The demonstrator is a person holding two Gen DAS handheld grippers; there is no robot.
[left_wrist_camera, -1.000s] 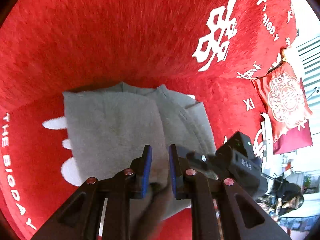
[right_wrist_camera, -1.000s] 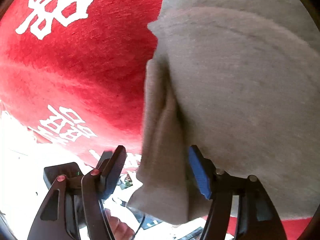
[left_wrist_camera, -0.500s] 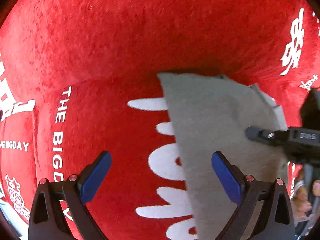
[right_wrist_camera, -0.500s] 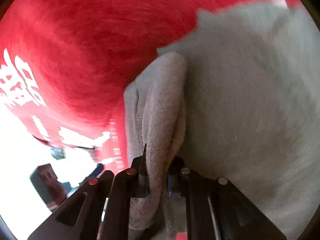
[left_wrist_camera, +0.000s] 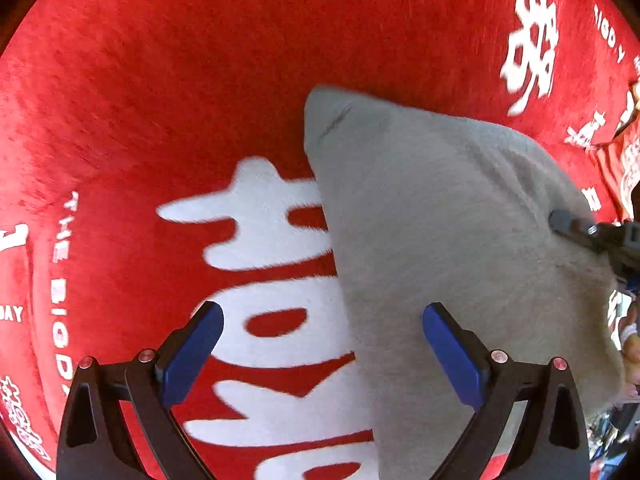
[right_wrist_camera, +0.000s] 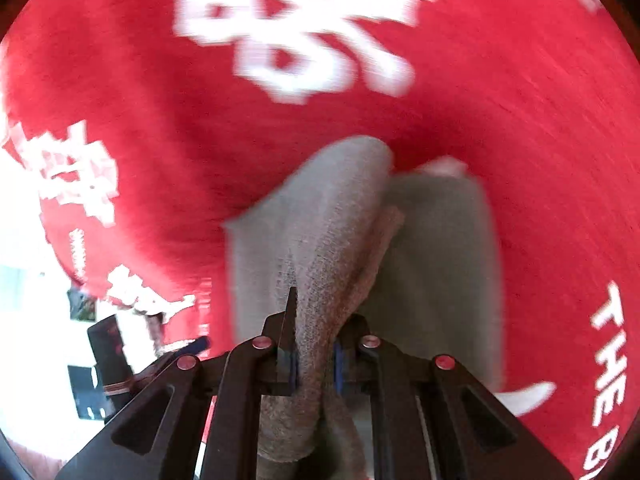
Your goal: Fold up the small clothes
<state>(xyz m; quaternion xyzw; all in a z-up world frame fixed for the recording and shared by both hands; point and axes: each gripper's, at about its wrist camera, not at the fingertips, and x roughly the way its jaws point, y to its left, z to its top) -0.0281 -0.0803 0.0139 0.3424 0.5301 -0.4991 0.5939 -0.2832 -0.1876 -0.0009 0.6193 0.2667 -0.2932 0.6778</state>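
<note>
Garment (left_wrist_camera: 440, 240) soft, limp, lying on red cloth (left_wrist_camera: 200, 80). Right gripper (right_wrist_camera: 314, 364) fingers clamped on bunched edge. Left gripper (left_wrist_camera: 320, 360) fingers wide, straddling opposite edge; pinch there, both layers.

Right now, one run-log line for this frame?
step: fold grey garment | left gripper: open, just released, over garment edge | right gripper: shut on bunched garment | surface: red cloth

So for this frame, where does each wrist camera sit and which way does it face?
Left wrist: on the left hand-held gripper, facing steeply down at the grey garment on the red cloth; jaws open.
Right wrist: on the right hand-held gripper, angled down; jaws shut on the garment's bunched edge.
Shared: garment, cloth; the left view shows the right gripper.
</note>
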